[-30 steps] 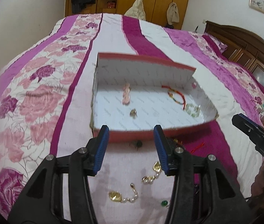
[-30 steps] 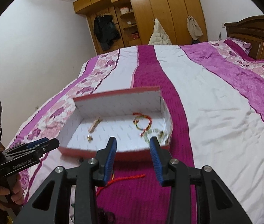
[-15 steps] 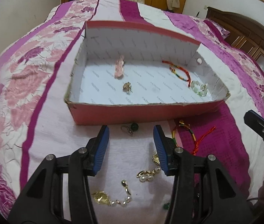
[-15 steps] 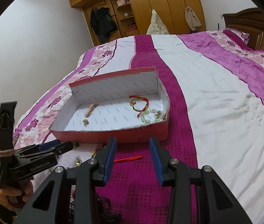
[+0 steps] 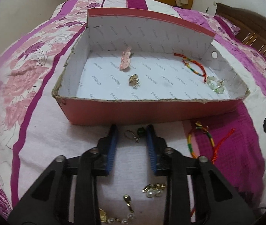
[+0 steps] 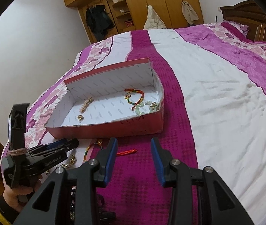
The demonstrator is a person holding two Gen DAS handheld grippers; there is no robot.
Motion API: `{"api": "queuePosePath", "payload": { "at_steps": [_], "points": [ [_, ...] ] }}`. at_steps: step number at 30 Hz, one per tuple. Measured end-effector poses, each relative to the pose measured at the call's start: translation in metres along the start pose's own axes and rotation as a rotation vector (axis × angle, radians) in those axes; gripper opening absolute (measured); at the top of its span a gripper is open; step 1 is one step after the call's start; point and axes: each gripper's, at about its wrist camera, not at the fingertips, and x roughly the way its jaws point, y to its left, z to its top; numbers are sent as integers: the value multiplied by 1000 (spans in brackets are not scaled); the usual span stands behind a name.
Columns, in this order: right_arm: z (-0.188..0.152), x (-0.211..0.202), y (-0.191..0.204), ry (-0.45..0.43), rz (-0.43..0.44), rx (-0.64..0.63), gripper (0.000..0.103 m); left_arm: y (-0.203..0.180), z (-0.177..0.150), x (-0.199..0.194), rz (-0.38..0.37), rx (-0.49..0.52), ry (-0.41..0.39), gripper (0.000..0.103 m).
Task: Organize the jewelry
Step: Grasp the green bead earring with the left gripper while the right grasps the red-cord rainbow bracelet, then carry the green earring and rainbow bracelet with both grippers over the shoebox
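Note:
A red cardboard box (image 5: 151, 110) (image 6: 114, 129) lies on the bed with several jewelry pieces inside: a pink hair clip (image 5: 125, 61), a gold earring (image 5: 134, 79), a braided bracelet (image 5: 194, 66) and a green bead bracelet (image 5: 215, 84). My left gripper (image 5: 132, 131) (image 6: 65, 143) is open, its blue pads on either side of a green-bead earring (image 5: 135, 134) on the bedspread just before the box. My right gripper (image 6: 134, 143) is open and empty above the bed, near a braided bracelet with a red cord (image 5: 208, 142) (image 6: 127, 151).
Pearl-and-gold earrings (image 5: 154, 188) and another pearl piece (image 5: 121, 215) lie on the bedspread under my left gripper. A wooden headboard (image 6: 255, 13) stands at the right and wardrobes (image 6: 142, 5) at the far wall.
My left gripper has dropped and moved forward until the green-bead earring lies between its pads. My right gripper has tilted down and moved nearer the bed.

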Motion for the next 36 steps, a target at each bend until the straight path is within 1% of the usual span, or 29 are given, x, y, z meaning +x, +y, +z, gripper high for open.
{"api": "queuePosePath", "payload": {
  "at_steps": [2,3,4,6,8,11,21,30,36],
  "points": [
    [0,0,-1,2,-1,5,40,0,0,0,-8,3,1,10],
    [0,0,-2,4,0,9,40,1,0,0,-9,4,3,9],
    [-1,1,-2,6,-1,12,40,1,1,0,-9,6,4,5],
    [-1,2,-2,11,0,17,40,0,0,-1,-15,12,4,1],
    [-2,2,-2,15,4,20,40,0,-1,-5,-21,15,0,0],
    [-3,2,0,17,8,14,40,3,-2,-12,-45,3,-9,0],
    [-7,9,15,53,38,-11,40,12,6,-45,-83,-34,-79,0],
    [-13,25,30,132,89,-13,40,25,5,-61,-94,-65,-113,0],
    [-19,45,41,204,99,-9,40,29,4,-65,-93,-72,-122,0]
  ]
}}
